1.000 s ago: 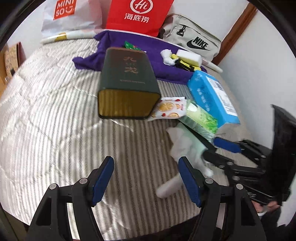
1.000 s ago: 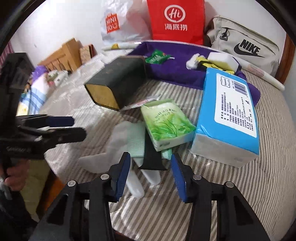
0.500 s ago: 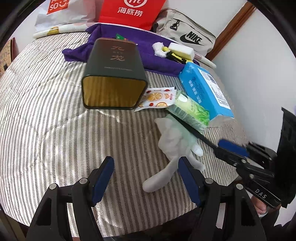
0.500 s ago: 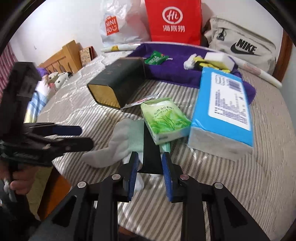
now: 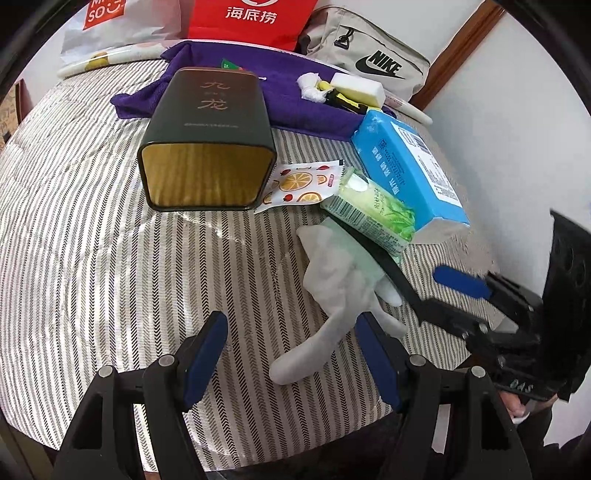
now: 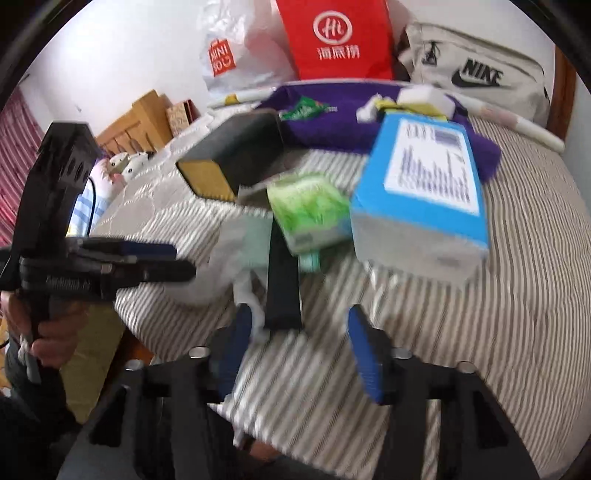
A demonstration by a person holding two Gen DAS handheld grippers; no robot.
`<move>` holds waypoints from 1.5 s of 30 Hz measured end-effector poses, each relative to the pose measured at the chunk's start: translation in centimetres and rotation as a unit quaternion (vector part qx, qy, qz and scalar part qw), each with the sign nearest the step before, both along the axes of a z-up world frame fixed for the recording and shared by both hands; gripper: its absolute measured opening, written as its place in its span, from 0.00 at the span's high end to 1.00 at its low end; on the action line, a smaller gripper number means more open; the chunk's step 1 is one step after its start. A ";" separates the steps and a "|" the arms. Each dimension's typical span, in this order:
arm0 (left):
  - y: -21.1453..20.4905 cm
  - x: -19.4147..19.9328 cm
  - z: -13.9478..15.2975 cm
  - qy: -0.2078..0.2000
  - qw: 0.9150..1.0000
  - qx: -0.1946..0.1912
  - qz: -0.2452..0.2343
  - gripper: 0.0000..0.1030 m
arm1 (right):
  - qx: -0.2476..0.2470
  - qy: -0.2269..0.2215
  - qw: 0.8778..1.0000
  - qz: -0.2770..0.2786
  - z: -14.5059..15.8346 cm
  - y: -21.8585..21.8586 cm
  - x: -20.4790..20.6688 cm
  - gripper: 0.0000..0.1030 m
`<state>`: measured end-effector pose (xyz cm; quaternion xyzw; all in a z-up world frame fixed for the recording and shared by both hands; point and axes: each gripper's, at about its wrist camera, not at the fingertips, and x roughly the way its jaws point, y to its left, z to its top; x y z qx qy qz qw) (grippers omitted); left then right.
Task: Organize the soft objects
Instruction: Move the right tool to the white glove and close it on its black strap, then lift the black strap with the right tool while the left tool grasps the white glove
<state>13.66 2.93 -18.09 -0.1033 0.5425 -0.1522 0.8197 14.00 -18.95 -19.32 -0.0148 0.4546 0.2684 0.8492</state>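
Note:
A pale grey-white glove (image 5: 338, 284) lies on the striped bed, one finger trailing toward the front edge. A black strip (image 5: 384, 264) lies across it under a green tissue pack (image 5: 369, 214). My left gripper (image 5: 291, 350) is open, just in front of the glove's trailing finger. My right gripper (image 6: 295, 347) is open and empty; the black strip (image 6: 282, 280) and glove (image 6: 218, 266) lie just beyond its fingertips. That view is blurred. The right gripper also shows in the left wrist view (image 5: 461, 284), and the left gripper in the right wrist view (image 6: 173, 262).
A dark green tin (image 5: 208, 136) lies on its side. A blue tissue pack (image 5: 406, 166), a fruit-print sachet (image 5: 303, 182), a purple cloth (image 5: 288, 99) with a sponge (image 5: 356, 88), bags at the back (image 5: 255, 18) and a white wall at right (image 5: 517, 129).
The right gripper was shut on the black strip half a second ago; now its jaws are open and it has pulled back. The left gripper has drawn slightly closer to the glove.

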 end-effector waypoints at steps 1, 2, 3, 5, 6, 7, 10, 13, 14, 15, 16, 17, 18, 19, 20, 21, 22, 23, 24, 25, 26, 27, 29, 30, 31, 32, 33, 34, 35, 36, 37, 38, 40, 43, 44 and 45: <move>0.1 0.0 0.0 0.001 1.000 0.002 0.001 0.32 | 0.005 0.003 1.000 0.003 -0.1 0.2 0.4 0.47; 0.1 0.0 -0.1 0.002 1.000 0.003 0.003 0.32 | 0.011 0.008 1.000 0.003 -0.3 0.5 1.1 0.47; 0.1 0.1 -0.1 0.003 1.000 0.004 0.005 0.32 | 0.013 0.012 1.000 0.002 -0.4 0.7 1.5 0.47; 0.3 0.2 -0.2 0.006 1.000 0.005 0.008 0.32 | 0.008 0.022 1.000 0.003 -0.9 1.2 2.2 0.47; 0.3 0.2 -0.3 0.007 1.000 0.005 0.008 0.32 | 0.001 0.025 1.000 0.004 -1.2 1.5 2.4 0.47; 0.3 0.2 -0.4 0.008 1.000 0.006 0.009 0.32 | -0.004 0.026 1.000 0.005 -1.4 1.7 2.5 0.49; 0.1 0.4 -0.6 0.012 1.000 0.009 0.009 0.32 | -0.017 0.031 0.999 0.021 -1.9 2.3 2.1 0.70; -0.1 0.4 -0.7 0.013 1.000 0.012 0.008 0.32 | -0.028 0.021 0.999 0.026 -1.7 2.4 1.4 0.79; -0.2 0.3 -0.7 0.012 1.000 0.014 0.007 0.32 | -0.029 0.016 0.999 0.024 -1.4 2.1 1.2 0.79; -0.3 0.2 -0.7 0.011 1.000 0.016 0.006 0.32 | -0.027 0.013 0.999 0.023 -1.2 1.9 1.0 0.79; -0.4 0.1 -0.7 0.011 1.000 0.015 0.005 0.32 | -0.024 0.010 0.999 0.021 -0.8 1.5 0.6 0.79; -0.6 0.1 -0.6 0.010 1.000 0.014 0.004 0.32 | -0.023 0.007 1.000 0.020 -0.4 1.1 0.2 0.79; -0.8 0.2 -0.6 0.009 1.000 0.014 0.003 0.32 | -0.023 0.005 1.000 0.020 -0.2 0.8 -0.2 0.79; -1.0 0.2 -0.6 0.008 1.000 0.015 0.001 0.32 | -0.025 0.002 0.999 0.022 0.0 0.5 -0.6 0.79; -1.3 0.3 -0.6 0.007 1.000 0.016 0.000 0.32 | -0.029 -0.001 0.999 0.023 0.1 0.1 -1.0 0.79; -1.6 0.4 -0.6 0.004 1.000 0.018 -0.002 0.32 | -0.033 -0.003 0.999 0.025 0.2 -0.3 -1.4 0.79; -1.8 0.4 -0.6 0.002 1.000 0.020 -0.004 0.32 | -0.037 -0.004 0.999 0.025 0.1 -0.8 -1.9 0.79; -2.3 0.6 -0.6 -0.004 1.000 0.025 -0.007 0.32 | -0.041 -0.003 0.999 0.023 0.0 -1.2 -2.2 0.79; -2.8 0.9 -0.7 -0.010 0.999 0.035 -0.008 0.32 | -0.045 0.000 0.999 0.021 -0.2 -1.9 -2.5 0.79; -3.1 1.1 -0.8 -0.013 0.999 0.041 -0.008 0.32 | -0.051 0.004 0.999 0.015 -0.6 -2.7 -2.8 0.79; -3.3 1.1 -0.8 -0.015 0.999 0.043 -0.010 0.32 | -0.059 0.008 0.998 0.005 -1.0 -3.5 -3.1 0.79; -3.8 1.4 -0.9 -0.019 0.999 0.042 -0.017 0.32 | -0.065 0.011 0.998 -0.005 -1.3 -4.3 -3.4 0.79; -4.6 1.7 -1.0 -0.024 0.998 0.043 -0.026 0.32 | -0.071 0.019 0.997 -0.025 -2.1 -5.9 -3.7 0.79; -5.1 1.9 -1.1 -0.027 0.998 0.048 -0.032 0.32 | -0.072 0.021 0.997 -0.034 -2.3 -6.4 -3.7 0.79; -5.7 2.1 -1.2 -0.030 0.997 0.058 -0.037 0.32 | -0.074 0.021 0.996 -0.046 -2.6 -7.1 -3.7 0.79; -6.1 2.3 -1.3 -0.034 0.996 0.068 -0.040 0.32 | -0.073 0.021 0.996 -0.052 -2.7 -7.4 -3.7 0.79; -6.6 2.5 -1.3 -0.039 0.995 0.081 -0.042 0.32 | -0.072 0.019 0.996 -0.059 -2.8 -7.8 -3.6 0.79; -7.1 2.6 -1.4 -0.045 0.994 0.095 -0.043 0.32 | -0.069 0.016 0.996 -0.063 -2.9 -8.0 -3.4 0.79; -7.3 2.8 -1.5 -0.048 0.992 0.107 -0.042 0.32 | -0.060 0.014 0.996 -0.065 -3.0 -8.1 -3.1 0.79; -7.8 3.0 -1.6 -0.054 0.991 0.119 -0.039 0.32 | -0.055 0.013 0.996 -0.066 -3.1 -8.1 -2.8 0.78; -7.9 3.0 -1.6 -0.059 0.989 0.129 -0.040 0.32 | -0.052 0.009 0.996 -0.069 -3.2 -8.1 -2.5 0.78; -8.3 3.1 -1.7 -0.065 0.987 0.143 -0.042 0.32 | -0.051 0.002 0.996 -0.070 -3.2 -8.0 -2.3 0.78; -8.8 3.1 -1.8 -0.075 0.984 0.157 -0.045 0.30 | -0.042 -0.006 0.997 -0.065 -3.3 -7.5 -1.4 0.71; -8.4 3.4 -1.8 -0.074 0.985 0.147 -0.044 0.30 | -0.032 -0.012 0.997 -0.063 -3.3 -6.8 -0.3 0.60; -8.3 3.3 -1.7 -0.074 0.986 0.144 -0.044 0.30 | -0.035 -0.020 0.997 -0.063 -3.3 -6.5 -0.1 0.60; -8.2 3.3 -1.7 -0.073 0.986 0.143 -0.044 0.30 | -0.043 -0.029 0.997 -0.062 -3.4 -6.0 0.0 0.59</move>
